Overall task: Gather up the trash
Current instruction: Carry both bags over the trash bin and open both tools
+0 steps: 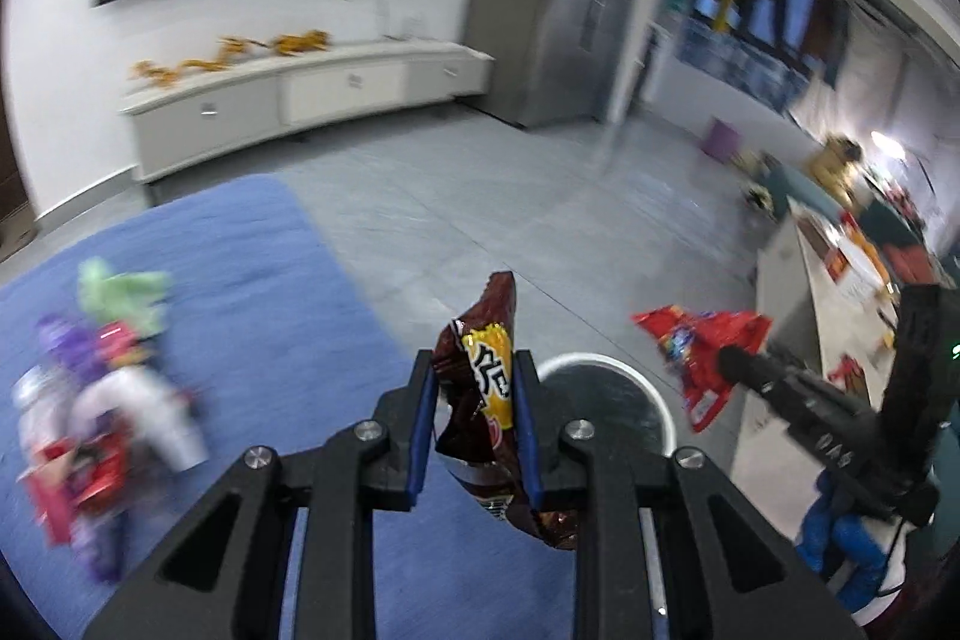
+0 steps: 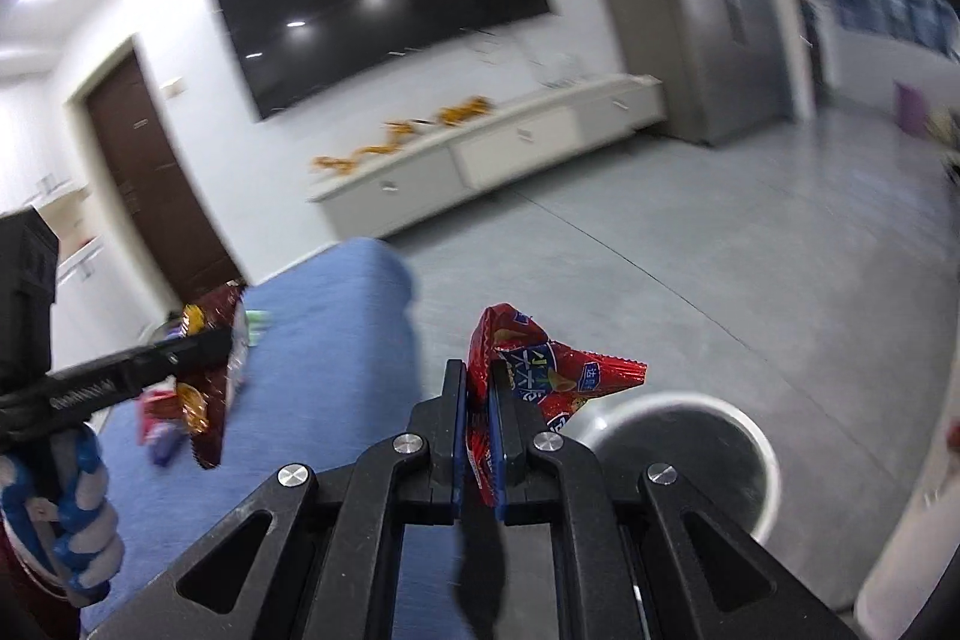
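left gripper [image 1: 474, 421] pinching brown snack bag [image 1: 489, 400], just left of white bin [image 1: 606, 403] | right gripper [image 2: 480, 436] pressed on red wrapper [image 2: 540, 370], just left of bin | litter pile [image 1: 102, 400] on blue mat [image 1: 252, 292], well left

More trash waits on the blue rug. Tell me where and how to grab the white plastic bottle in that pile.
Hedged, since the pile is blurred: the white plastic bottle seems to lie at the pile's outer left edge on the blue rug, wrappers crowding its right. Come from above, jaws across its body near the middle. Both grippers are full: brown snack bag, red wrapper.
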